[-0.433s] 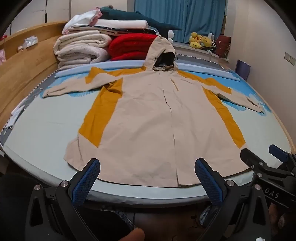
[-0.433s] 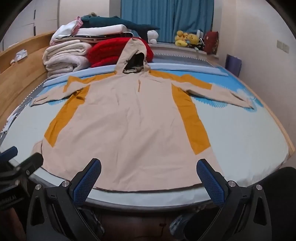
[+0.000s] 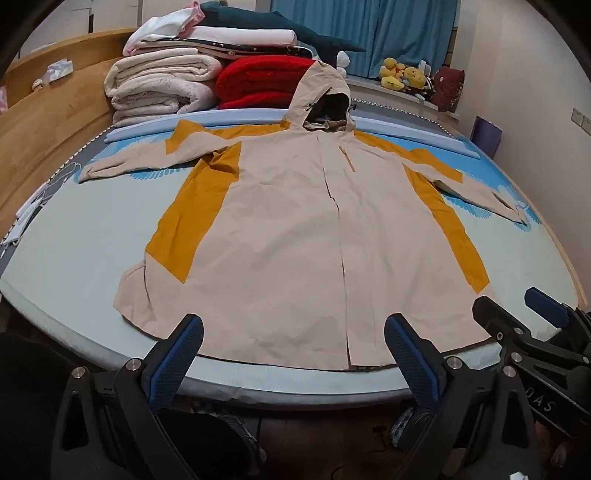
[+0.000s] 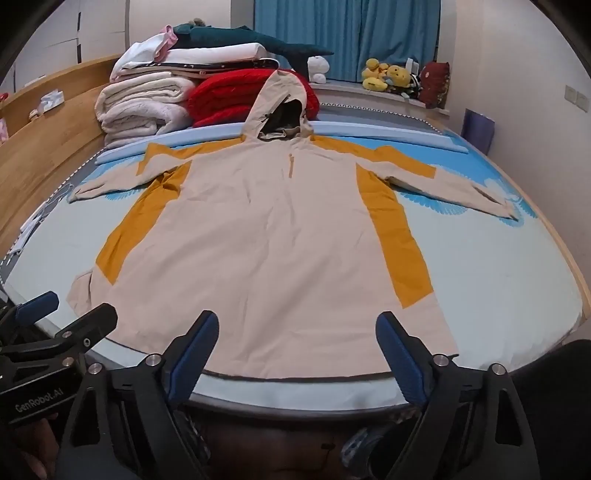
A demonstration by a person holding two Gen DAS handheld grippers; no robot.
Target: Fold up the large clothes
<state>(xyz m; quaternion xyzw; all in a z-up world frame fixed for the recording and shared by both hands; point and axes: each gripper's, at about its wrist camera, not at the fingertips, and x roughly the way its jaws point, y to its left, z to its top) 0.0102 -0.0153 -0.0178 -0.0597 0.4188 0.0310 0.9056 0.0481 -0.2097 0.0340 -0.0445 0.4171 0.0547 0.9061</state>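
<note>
Jacket (image 3: pixel 295 236) lies flat, front up, spread across the bed (image 3: pixel 74 251); beige w/ mustard side panels. Hem runs along the near edge of the bed, hood (image 3: pixel 325 96) points to the far edge, propped against the red blanket (image 3: pixel 258 81). Both sleeves stretch out sideways: one toward the left edge by the wooden headboard (image 3: pixel 44 122), the other toward the right edge. Front closure runs down the middle, slightly wrinkled.

Left gripper (image 3: pixel 293 354) hovers just off the near edge, over the hem approx. at the centre closure; jaws spread wide, holding nothing, blue pads clear of the cloth. Right gripper (image 4: pixel 297 347) sits beside it, also at the near edge, over the hem's right half; jaws likewise wide apart and empty. In the left wrist view the right gripper shows at lower right; in the right wrist view the left one shows at lower left.

Far edge of the bed: stack of folded white blankets (image 3: pixel 159 85) next to the red one, dark teal item on top. Behind, blue curtains (image 3: pixel 369 33) and yellow plush toys (image 3: pixel 402 75) on the sill. Pale blue foam strip (image 3: pixel 207 118) lies across the bed behind the jacket's shoulders.
</note>
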